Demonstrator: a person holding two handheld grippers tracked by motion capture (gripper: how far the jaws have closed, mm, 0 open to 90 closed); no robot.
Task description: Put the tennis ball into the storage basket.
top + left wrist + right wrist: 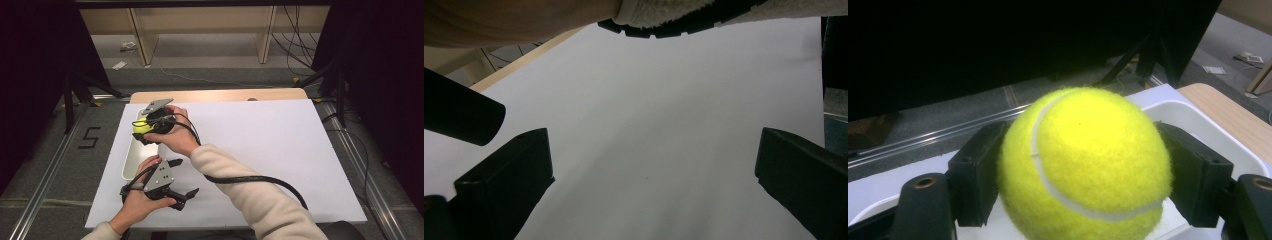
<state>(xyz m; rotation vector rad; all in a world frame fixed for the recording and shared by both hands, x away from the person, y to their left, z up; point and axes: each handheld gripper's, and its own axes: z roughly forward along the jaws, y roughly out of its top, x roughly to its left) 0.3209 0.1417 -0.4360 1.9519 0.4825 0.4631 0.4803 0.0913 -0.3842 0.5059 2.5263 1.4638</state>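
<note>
Yellow felt of the ball (1083, 160) takes most of the right gripper view, with one white seam curving over it. We see a black jaw pressed on each side of the ball, so our right gripper (145, 131) is clamped on it. The ball is in the air, above the white tray (1198, 117), whose rim and far corner show behind and under it. In the high view the ball (140, 127) is a small yellow spot at the far end of the tray (130, 162), which lies along the left edge of the white sheet (260, 150). Our right hand (172, 135) reaches across to the left side to hold this gripper, and its cable trails back over the sleeve.

Our left gripper (182, 177) is near the front of the table, just beside the near end of the tray, and it points to the right over the sheet. In the left gripper view its two jaws stand wide apart with only white sheet (664, 140) between them, so it holds nothing. Above them the right forearm and the cable cross the view
</note>
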